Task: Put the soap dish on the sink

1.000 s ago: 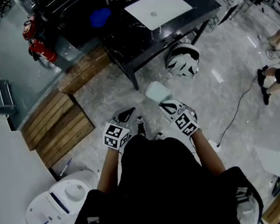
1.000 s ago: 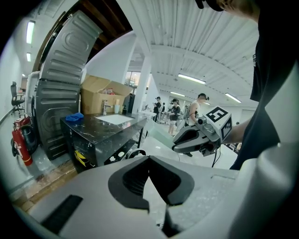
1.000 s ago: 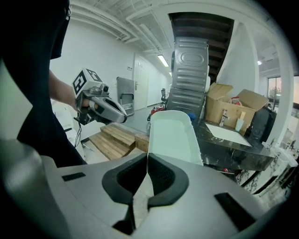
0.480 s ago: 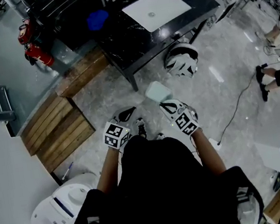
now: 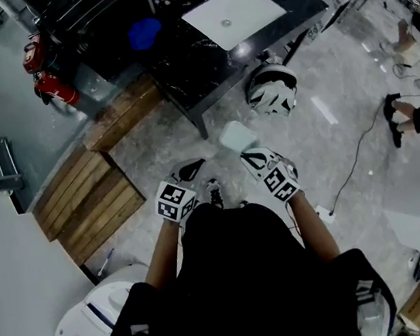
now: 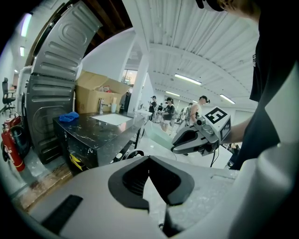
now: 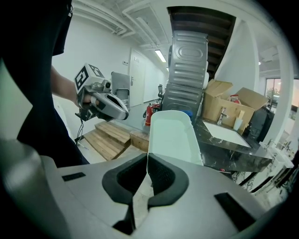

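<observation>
**Soap dish held out in the right gripper, sink well ahead**

The pale green, oblong plastic soap dish (image 7: 173, 134) was not yet on the sink. It hung in the air over the grey marbled floor, pinched at its near rim by the right gripper (image 7: 147, 163). The rest of the tray stuck out forward beyond the jaws. Holding it by one end looked deliberate. It kept the hollow side up and the far end free, so that end could likely be set down first.

In the head view the dish (image 5: 234, 137) pointed towards the black marble-topped counter (image 5: 203, 66). The white rectangular sink basin (image 5: 234, 12) sat in that counter, well apart from the dish. A walk forward seemed to be needed before any placing.

The left gripper (image 6: 149, 164) had its jaws pressed together with nothing between them. It was held level just beside the right one. It seemed to be parked there out of the way, since the dish needed only one grip.

A crumpled blue cloth (image 5: 144, 31) lay on the counter to the left of the basin. The counter's bare rim around the basin looked like the likeliest landing spot.
</observation>
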Motion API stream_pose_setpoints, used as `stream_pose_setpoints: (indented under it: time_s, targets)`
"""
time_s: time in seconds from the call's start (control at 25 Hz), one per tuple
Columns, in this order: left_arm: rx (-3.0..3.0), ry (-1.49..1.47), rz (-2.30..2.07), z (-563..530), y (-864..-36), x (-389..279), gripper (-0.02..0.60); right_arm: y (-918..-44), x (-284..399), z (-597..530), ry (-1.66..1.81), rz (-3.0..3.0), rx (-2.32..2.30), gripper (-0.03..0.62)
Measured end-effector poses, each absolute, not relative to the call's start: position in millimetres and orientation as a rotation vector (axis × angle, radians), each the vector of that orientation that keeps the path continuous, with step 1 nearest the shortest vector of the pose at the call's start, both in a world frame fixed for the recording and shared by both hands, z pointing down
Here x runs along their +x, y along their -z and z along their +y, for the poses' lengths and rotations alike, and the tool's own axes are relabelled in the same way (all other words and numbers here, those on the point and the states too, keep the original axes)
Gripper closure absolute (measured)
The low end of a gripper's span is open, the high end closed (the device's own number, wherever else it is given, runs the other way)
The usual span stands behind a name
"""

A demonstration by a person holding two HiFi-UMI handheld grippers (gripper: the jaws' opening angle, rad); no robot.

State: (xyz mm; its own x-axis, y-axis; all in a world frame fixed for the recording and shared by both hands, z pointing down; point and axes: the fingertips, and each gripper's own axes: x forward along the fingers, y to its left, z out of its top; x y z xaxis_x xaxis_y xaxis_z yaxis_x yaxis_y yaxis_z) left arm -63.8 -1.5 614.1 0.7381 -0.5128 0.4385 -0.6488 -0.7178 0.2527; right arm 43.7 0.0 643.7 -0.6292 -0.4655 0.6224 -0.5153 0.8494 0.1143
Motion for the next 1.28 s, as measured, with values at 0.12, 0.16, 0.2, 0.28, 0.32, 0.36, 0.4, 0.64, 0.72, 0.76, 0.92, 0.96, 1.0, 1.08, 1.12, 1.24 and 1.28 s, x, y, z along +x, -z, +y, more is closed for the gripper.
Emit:
stream_pose_setpoints:
  time_s: [0.12,0.16,0.2,0.28,0.32,0.36,0.4,0.64,0.72,0.76,0.92,0.96,1.0,1.08,1.12,1.24,1.28]
  targets:
    - [2.557,-0.485,-0.876,-6,-615,-70,0.581,-645,39,-6,-0.102,-2.353,0.732,0.592]
    - [2.561,-0.486,-0.872,-7,-615,-72,0.581,-646,37,-8,-0.104,-2.353,0.740,0.592]
    - [2.565,-0.487,-0.869,-9,-616,-74,0.581,-646,35,-9,-0.105,-2.352,0.747,0.592]
    - [2.569,-0.489,-0.864,-13,-617,-79,0.581,-647,32,-12,-0.103,-2.350,0.761,0.592]
    - [2.570,-0.487,-0.861,-14,-617,-81,0.581,-648,31,-14,-0.102,-2.347,0.769,0.592]
    - [2.569,-0.482,-0.860,-16,-617,-83,0.581,-648,31,-16,-0.100,-2.344,0.780,0.592]
    - [2.568,-0.475,-0.860,-18,-616,-85,0.581,-648,31,-17,-0.100,-2.342,0.791,0.592]
    - [2.584,-0.449,-0.874,-29,-612,-97,0.581,-649,32,-24,-0.095,-2.321,0.819,0.592]
    - [2.583,-0.444,-0.872,-30,-613,-99,0.581,-648,31,-26,-0.089,-2.317,0.827,0.592]
    - [2.582,-0.444,-0.869,-29,-613,-99,0.581,-648,31,-26,-0.083,-2.313,0.829,0.592]
    - [2.583,-0.447,-0.853,-29,-616,-98,0.581,-649,35,-26,-0.073,-2.291,0.839,0.592]
    - [2.582,-0.448,-0.849,-29,-616,-98,0.581,-649,37,-26,-0.078,-2.289,0.843,0.592]
    - [2.582,-0.448,-0.845,-29,-617,-98,0.581,-650,38,-25,-0.082,-2.286,0.847,0.592]
    - [2.585,-0.449,-0.838,-30,-616,-98,0.581,-651,39,-24,-0.089,-2.277,0.851,0.592]
    - [2.588,-0.448,-0.836,-31,-616,-99,0.581,-651,39,-24,-0.092,-2.275,0.854,0.592]
    - [2.591,-0.449,-0.831,-33,-616,-100,0.581,-653,38,-24,-0.098,-2.275,0.861,0.592]
    - [2.592,-0.450,-0.828,-34,-616,-100,0.581,-654,37,-23,-0.098,-2.276,0.861,0.592]
